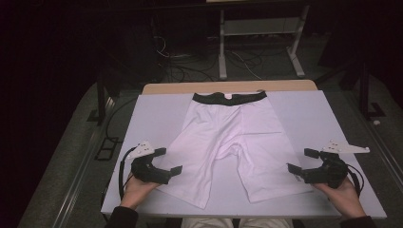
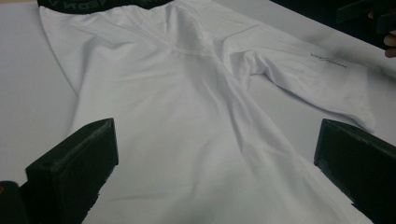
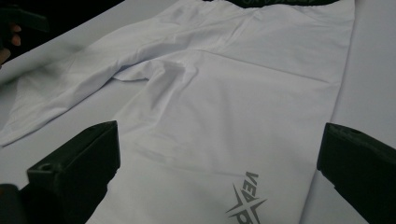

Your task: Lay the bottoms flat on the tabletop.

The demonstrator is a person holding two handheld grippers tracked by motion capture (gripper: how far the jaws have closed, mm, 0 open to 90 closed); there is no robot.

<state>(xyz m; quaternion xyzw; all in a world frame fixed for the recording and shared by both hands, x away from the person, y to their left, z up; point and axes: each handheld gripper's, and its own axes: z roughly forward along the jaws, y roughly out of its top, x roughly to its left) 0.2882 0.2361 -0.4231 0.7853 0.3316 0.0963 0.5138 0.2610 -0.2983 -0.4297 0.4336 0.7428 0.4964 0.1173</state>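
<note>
White shorts with a black waistband lie flat on the table, waistband at the far edge, both legs toward me. My left gripper is open beside the outer edge of the left leg, near its hem. My right gripper is open beside the outer edge of the right leg. In the left gripper view the shorts spread out beyond the wide-apart jaws. In the right gripper view the shorts carry a grey logo near the hem, between the spread jaws. Nothing is held.
The table has a pale cover and a bare wooden strip at its far edge. Beyond it on the dark floor are cables and the white legs of another table. Bare cover flanks the shorts on both sides.
</note>
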